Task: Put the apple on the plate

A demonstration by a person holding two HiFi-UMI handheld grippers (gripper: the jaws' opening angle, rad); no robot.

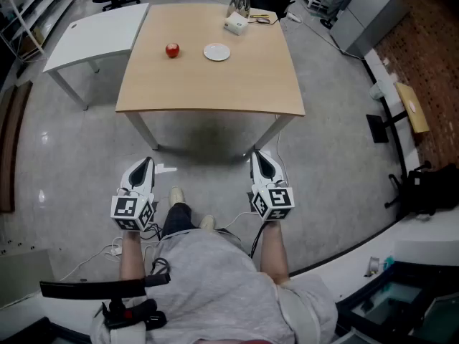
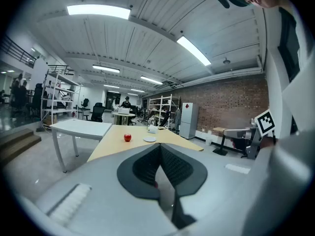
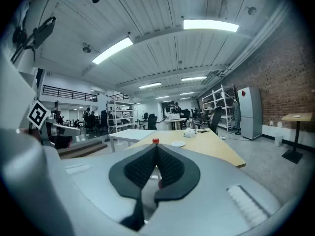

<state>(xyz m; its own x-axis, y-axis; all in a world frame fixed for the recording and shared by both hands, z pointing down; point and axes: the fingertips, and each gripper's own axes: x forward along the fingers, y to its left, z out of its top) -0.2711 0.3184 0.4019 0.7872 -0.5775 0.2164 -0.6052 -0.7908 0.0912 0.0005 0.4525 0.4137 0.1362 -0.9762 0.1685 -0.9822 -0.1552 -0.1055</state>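
- Apple (image 1: 172,50): red, upright on the wooden table (image 1: 215,92), toward the far left part of the top.
- Plate (image 1: 216,52): small, white, bare, just to the right of the apple on the same top; the two are near each other but apart.
- Tissue box (image 1: 235,25): white, sits beyond the plate near the far edge, with a shiny metal vessel (image 1: 239,4) just behind it.
- White table (image 1: 100,34): stands against the wooden table's left side.
- Left gripper (image 1: 148,161): held low over the grey floor (image 1: 330,120), short of the table's near edge and well apart from the apple. Jaws closed tip to tip, nothing between them.
- Right gripper (image 1: 257,155): level with the left one and likewise short of the near edge. Its jaws are pressed together and empty.
- Both gripper views look along the closed jaws toward the table; the apple and plate show small and far off just above the jaw tips.
- Person's bare forearms show behind each marker cube in the head view.
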